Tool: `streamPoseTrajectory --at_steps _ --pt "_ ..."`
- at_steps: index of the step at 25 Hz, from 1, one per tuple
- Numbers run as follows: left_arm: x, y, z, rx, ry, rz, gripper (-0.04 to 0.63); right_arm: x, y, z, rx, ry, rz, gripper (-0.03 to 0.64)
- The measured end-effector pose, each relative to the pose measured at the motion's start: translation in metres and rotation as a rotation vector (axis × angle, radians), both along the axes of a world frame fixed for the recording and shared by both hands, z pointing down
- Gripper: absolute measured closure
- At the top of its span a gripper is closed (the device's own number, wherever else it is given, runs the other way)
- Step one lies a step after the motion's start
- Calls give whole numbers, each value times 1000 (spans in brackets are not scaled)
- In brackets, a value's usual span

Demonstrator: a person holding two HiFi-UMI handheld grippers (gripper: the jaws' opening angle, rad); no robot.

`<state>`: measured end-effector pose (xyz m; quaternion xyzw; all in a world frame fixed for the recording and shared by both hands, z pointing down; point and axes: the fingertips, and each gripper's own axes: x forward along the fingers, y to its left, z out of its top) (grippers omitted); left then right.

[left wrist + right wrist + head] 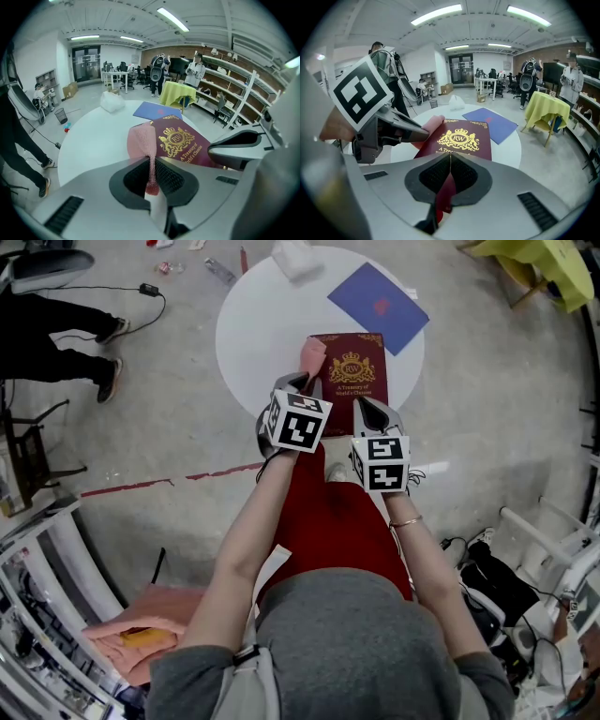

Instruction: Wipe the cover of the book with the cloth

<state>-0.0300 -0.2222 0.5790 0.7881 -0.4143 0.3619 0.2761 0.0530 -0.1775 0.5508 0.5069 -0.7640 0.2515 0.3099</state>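
Note:
A dark red book (351, 371) with a gold crest lies on the round white table (262, 324), its near end over the table's front edge. My left gripper (302, 386) is shut on a pink cloth (312, 354), which rests at the book's left edge. In the left gripper view the cloth (143, 140) hangs from the jaws beside the book (183, 144). My right gripper (366, 407) is shut on the book's near edge. In the right gripper view the book (461, 138) runs forward from the jaws and the cloth (431, 124) shows at its left.
A blue folder (377, 306) lies at the table's far right. A crumpled white bag (292, 257) sits at the far edge. A person's legs (66, 334) are at the far left on the floor. A yellow-covered table (539, 263) stands at the upper right.

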Motion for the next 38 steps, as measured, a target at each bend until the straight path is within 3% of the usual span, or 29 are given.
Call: streamPoseTrajectory --at_steps 22,38 --pt "8 99 0 -12 -48 -20 563 16 72 -5 6 4 -34 588" --pt "20 147 -10 -8 -17 -52 563 27 111 -12 31 4 -47 588"
